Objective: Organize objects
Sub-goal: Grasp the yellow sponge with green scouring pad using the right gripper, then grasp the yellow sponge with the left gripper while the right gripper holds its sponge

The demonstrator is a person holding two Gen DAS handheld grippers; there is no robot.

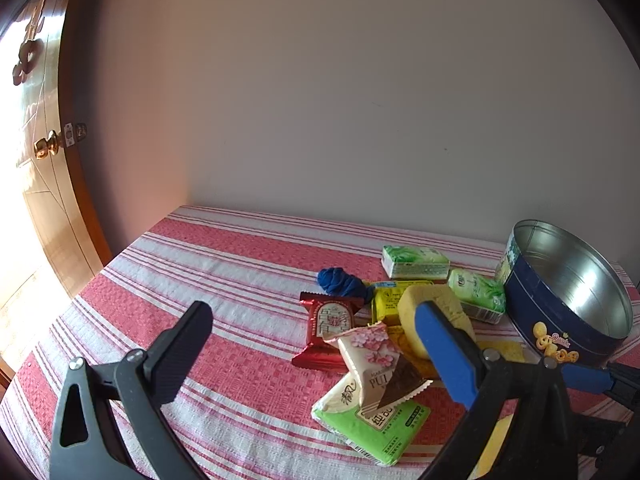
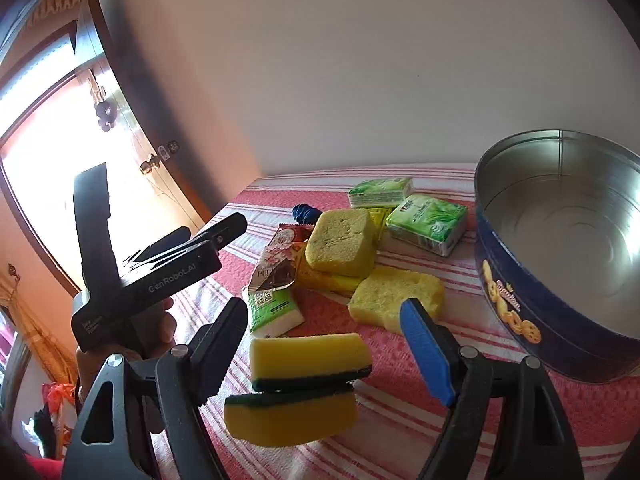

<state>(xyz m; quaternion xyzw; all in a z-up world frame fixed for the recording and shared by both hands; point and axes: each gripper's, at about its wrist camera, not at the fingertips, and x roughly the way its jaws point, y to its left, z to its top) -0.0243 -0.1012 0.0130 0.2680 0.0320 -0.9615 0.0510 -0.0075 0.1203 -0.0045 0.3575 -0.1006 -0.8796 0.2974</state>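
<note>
Right gripper point(image 2: 326, 344): jaws apart, pads clear of everything. Between and just below them lie two yellow scouring sponges point(image 2: 310, 362), stacked dark-green face to dark-green face; neither pad touches them. Whether the lower sponge rests on the cloth or hangs clear of it cannot be told from this view.

Left gripper point(image 1: 316, 344): jaws spread wide, nothing between the pads; it hovers over the striped tablecloth point(image 1: 224, 264). In the right wrist view a hand point(image 2: 160, 328) holds its black body.

Pile at mid-table:
- red snack packet point(image 1: 330, 330), flat on the cloth
- pink blossom-print packet point(image 1: 374, 356) lying over a green tissue pack point(image 1: 374, 426)
- plain yellow sponge point(image 2: 340, 242) propped on top of yellow wrappers
- second plain yellow sponge point(image 2: 396, 294) flat on the cloth just beside it
- blue yarn bundle point(image 1: 340, 280) behind the red packet
- two green tissue packs point(image 2: 426, 222) toward the wall

Blue cookie tin point(image 2: 516, 280): open, upright at the right of the pile, bare metal inside, nothing in it.
</note>
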